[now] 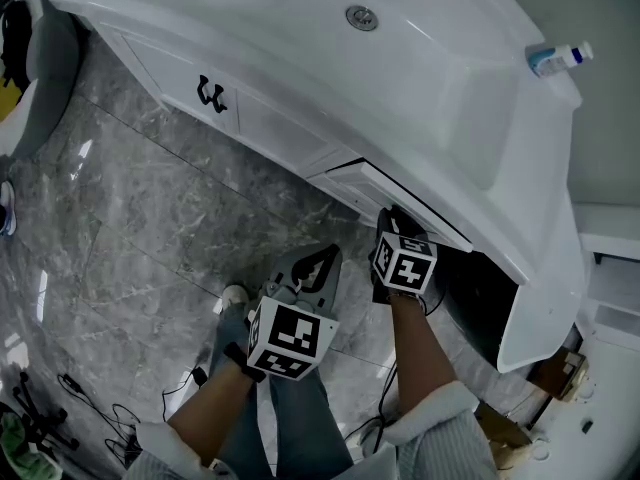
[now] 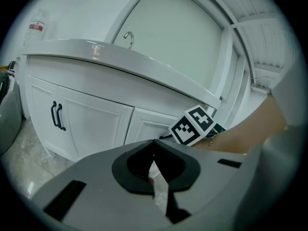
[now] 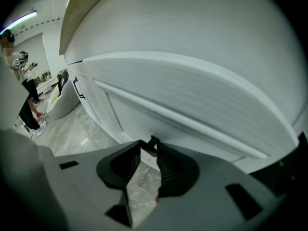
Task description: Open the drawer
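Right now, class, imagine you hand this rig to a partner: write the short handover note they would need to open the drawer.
Left gripper: fingers shut, empty, away from the vanity.
Right gripper: fingers closed on the small dark drawer handle.
Drawer: just under the vanity top; its front looks shut or barely out, I cannot tell which.
Done: handle grasped.
Left: pull the drawer straight out.

Bathroom: white vanity cabinet (image 1: 260,128), moulded basin (image 1: 250,8) with drain (image 1: 361,17) at 12 o'clock, curved tap (image 2: 128,36), bottle (image 1: 558,58) on worktop at 2 o'clock, grey marble-tile floor (image 1: 130,228).
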`<state>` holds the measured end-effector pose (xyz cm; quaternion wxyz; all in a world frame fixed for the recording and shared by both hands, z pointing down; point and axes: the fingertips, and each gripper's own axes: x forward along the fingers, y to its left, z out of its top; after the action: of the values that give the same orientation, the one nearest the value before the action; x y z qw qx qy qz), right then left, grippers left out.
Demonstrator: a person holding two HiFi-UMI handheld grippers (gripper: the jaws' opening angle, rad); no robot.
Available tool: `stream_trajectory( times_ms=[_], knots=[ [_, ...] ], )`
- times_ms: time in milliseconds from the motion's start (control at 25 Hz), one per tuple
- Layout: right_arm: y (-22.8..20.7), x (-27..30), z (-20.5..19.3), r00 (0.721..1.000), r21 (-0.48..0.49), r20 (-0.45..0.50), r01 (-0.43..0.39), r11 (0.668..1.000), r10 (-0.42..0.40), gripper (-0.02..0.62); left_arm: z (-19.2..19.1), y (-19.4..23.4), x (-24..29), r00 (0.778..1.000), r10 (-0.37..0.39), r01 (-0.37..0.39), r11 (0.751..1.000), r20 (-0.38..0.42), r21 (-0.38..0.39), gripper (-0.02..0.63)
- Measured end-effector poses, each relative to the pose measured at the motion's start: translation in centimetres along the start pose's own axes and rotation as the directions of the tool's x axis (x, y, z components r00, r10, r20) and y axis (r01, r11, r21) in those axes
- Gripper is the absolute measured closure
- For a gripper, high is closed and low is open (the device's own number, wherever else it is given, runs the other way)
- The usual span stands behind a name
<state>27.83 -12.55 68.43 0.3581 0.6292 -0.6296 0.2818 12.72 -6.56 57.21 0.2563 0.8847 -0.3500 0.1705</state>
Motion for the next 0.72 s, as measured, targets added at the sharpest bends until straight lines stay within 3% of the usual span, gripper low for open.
stream_trajectory(
  times_ms=[400,720],
  knots=[
    [1.1,-1.0,-1.0,0.998,-0.172,-0.002,-0.061,0.983,0.061,0.509,0.1,-0.7,0.5,1.000,-0.016,0.016,1.000,-0.009,0.002,0.589],
    [1.8,-1.8,-1.8,0.994,-0.237,-0.012,-0.112,0.965,0.112,0.528,0.6,-1.5,0.7,0.999,-0.035,0.035,0.999,-0.008,0.020,0.589]
  ],
)
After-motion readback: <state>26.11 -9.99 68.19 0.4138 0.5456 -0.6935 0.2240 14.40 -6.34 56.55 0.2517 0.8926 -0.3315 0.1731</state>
